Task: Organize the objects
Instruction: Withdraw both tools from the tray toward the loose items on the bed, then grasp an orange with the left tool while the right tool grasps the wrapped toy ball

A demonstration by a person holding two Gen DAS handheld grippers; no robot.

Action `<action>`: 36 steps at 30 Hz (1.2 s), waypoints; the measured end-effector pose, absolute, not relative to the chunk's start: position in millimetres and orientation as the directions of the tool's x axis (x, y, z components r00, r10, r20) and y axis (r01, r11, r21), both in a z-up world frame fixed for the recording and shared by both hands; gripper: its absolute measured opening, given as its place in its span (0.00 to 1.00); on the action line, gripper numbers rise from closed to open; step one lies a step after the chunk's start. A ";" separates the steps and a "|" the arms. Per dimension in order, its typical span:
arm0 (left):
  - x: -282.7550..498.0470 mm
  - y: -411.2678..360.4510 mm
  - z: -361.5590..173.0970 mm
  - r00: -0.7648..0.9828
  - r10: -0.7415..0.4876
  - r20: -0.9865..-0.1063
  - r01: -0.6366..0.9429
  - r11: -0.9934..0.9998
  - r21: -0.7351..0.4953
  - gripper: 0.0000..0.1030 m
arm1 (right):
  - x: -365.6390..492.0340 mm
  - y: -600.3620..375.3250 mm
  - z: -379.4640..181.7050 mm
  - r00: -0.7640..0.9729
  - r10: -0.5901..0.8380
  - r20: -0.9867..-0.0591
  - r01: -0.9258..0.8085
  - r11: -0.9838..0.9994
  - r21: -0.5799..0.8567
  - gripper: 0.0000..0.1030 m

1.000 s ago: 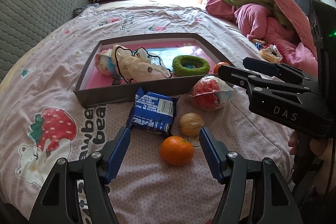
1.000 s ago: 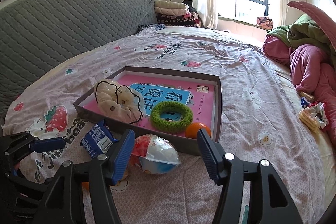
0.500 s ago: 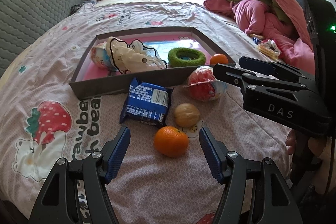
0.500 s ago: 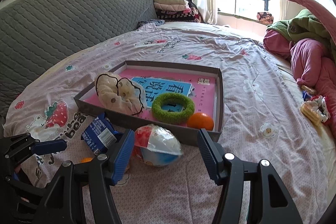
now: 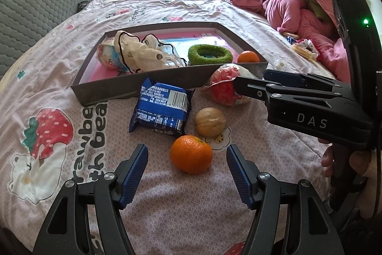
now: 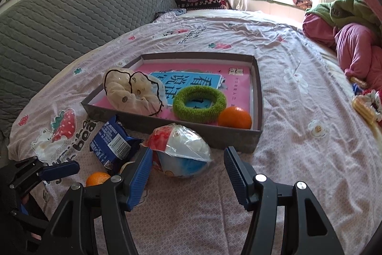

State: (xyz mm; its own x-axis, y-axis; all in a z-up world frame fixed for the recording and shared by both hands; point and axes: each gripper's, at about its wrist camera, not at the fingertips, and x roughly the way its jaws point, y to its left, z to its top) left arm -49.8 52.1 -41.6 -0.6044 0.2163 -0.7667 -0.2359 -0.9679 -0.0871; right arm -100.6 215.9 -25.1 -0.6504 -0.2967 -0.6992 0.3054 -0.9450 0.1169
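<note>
Walnut [image 5: 210, 121] plain only from left wrist, beside orange [image 5: 191, 154] between spread left gripper [image 5: 187, 160]; right gripper [image 6: 188, 165] spread too.

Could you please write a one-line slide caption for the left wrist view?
Open left gripper poised over an orange on the bedspread, beside a walnut and blue snack packet.

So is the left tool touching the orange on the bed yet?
Apart. In the left wrist view, the left tool stands open around the orange, with pink bedsheet showing between each finger and the fruit.
</note>
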 end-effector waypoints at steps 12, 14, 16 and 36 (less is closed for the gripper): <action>-55.5 48.3 -51.3 -0.601 0.223 -0.767 -0.226 -0.968 -0.104 0.68 | -114.2 213.5 -37.3 -0.592 -0.377 -0.712 0.328 -0.920 0.214 0.66; -57.0 47.4 -53.0 -0.599 0.226 -0.768 -0.225 -0.968 -0.110 0.68 | -115.9 212.7 -38.3 -0.591 -0.384 -0.709 0.331 -0.917 0.221 0.66; -58.6 47.1 -55.3 -0.596 0.225 -0.771 -0.223 -0.969 -0.110 0.68 | -116.8 210.0 -38.5 -0.594 -0.382 -0.708 0.340 -0.917 0.210 0.66; -67.7 52.3 -65.1 -0.588 0.221 -0.778 -0.224 -0.969 -0.106 0.67 | -119.3 197.2 -34.6 -0.596 -0.443 -0.670 0.412 -0.885 0.218 0.54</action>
State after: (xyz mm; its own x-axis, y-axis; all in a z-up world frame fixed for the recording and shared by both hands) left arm -67.7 52.3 -65.1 -0.5880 0.2208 -0.7781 -0.2238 -0.9689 -0.1058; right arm -119.3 197.2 -34.6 -0.5963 -0.4428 -0.6696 0.4119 -0.8847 0.2182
